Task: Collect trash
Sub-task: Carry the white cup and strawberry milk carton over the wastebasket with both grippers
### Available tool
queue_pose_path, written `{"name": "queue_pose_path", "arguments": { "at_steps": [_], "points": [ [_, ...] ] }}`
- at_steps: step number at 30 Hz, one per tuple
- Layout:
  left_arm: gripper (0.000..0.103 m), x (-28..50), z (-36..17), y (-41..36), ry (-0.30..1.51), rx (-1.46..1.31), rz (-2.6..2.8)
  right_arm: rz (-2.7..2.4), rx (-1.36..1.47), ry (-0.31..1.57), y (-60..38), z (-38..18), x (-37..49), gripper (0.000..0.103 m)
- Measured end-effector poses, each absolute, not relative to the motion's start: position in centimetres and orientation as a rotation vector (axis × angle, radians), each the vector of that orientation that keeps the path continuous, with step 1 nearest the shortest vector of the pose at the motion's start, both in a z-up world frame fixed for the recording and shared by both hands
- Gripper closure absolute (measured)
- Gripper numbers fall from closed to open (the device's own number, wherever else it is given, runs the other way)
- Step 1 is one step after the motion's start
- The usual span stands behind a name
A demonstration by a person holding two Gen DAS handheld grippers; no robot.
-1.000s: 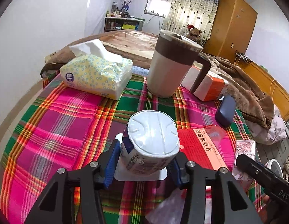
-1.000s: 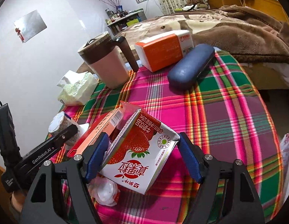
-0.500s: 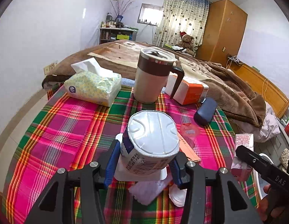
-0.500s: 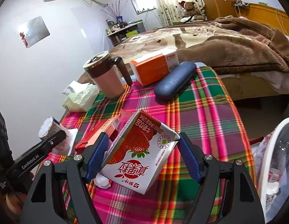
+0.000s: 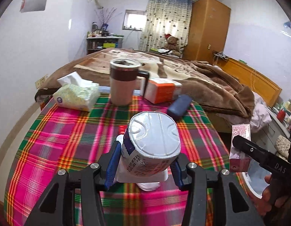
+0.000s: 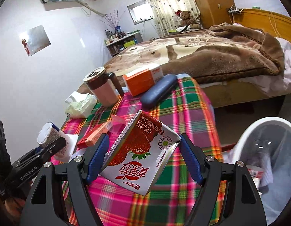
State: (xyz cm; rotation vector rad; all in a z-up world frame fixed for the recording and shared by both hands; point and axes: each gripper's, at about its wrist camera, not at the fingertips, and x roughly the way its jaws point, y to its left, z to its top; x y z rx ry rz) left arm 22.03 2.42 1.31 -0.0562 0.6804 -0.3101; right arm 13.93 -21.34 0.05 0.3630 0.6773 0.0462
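Note:
My left gripper (image 5: pixel 144 166) is shut on a white yogurt cup (image 5: pixel 152 143) with a foil lid, held above the plaid tablecloth (image 5: pixel 70 141). My right gripper (image 6: pixel 143 162) is shut on a red strawberry milk carton (image 6: pixel 139 156), lifted over the table's right side. The same carton (image 5: pixel 239 146) shows at the right of the left wrist view, and the cup (image 6: pixel 49 137) at the left of the right wrist view. A white trash bin (image 6: pixel 265 150) lined with a clear bag stands on the floor to the right, with some trash inside.
On the table stand a lidded mug (image 5: pixel 123 82), a tissue pack (image 5: pixel 77 94), an orange-and-white box (image 5: pixel 162 89), a blue case (image 5: pixel 179 105) and a flat red packet (image 6: pixel 94 134). A bed with a brown blanket (image 6: pixel 211 50) lies behind. A hand (image 5: pixel 267 194) holds the right gripper.
Both grippers have risen and drawn back from the table with their loads. The trash bin has come into the right wrist view at the lower right.

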Motion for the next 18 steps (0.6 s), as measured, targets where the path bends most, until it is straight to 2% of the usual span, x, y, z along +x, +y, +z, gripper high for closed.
{"name": "queue_pose_path", "arguments": {
  "at_steps": [18],
  "points": [
    [0.054,16.1,2.8,-8.8,0.652,0.02,-0.525,-0.125,0.378,0.608,-29.1,1.3,7.7,0.026]
  ]
}}
